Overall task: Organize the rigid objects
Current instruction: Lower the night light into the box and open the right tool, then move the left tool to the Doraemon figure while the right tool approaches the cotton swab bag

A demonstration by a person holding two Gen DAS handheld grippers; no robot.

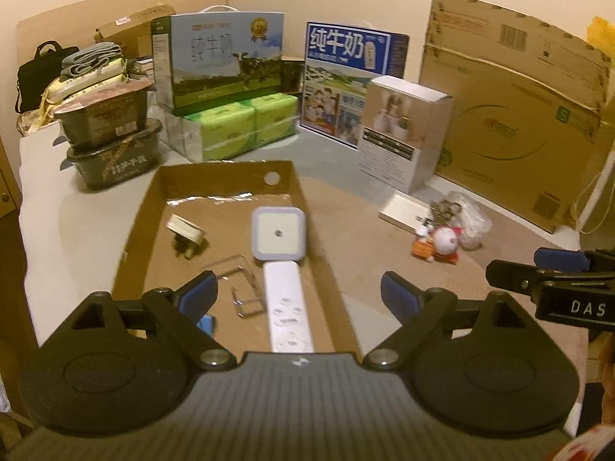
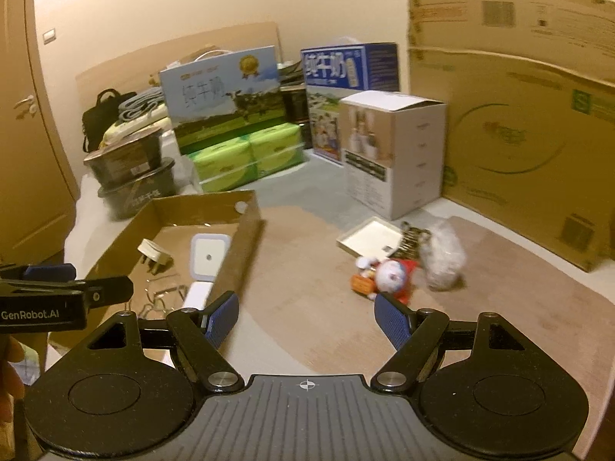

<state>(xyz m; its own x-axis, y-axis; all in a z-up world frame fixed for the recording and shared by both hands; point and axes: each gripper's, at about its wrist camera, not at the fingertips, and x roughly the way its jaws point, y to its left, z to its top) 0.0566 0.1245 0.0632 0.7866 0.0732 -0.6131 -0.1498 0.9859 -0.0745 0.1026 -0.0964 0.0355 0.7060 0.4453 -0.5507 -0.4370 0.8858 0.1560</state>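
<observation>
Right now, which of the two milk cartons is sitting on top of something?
The green-and-sky-blue cow carton: it rests on the green tissue packs. The dark-blue carton stands directly on the surface.

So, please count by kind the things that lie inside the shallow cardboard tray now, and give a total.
In the cardboard tray:
White power strip: 1
Square night light: 1
White plug adapter: 1
Wire clips: 2, as far as the blur allows
Small blue item, half hidden behind a finger: 1
Total: 6

A home storeroom – printed cardboard milk cartons [image 1: 226, 57] against the cream wall, green shrink-wrapped tissue packs [image 1: 246, 123], a black laptop bag [image 2: 102, 117] at the surface's back-left corner, a tan wooden door [image 2: 23, 115].
</observation>
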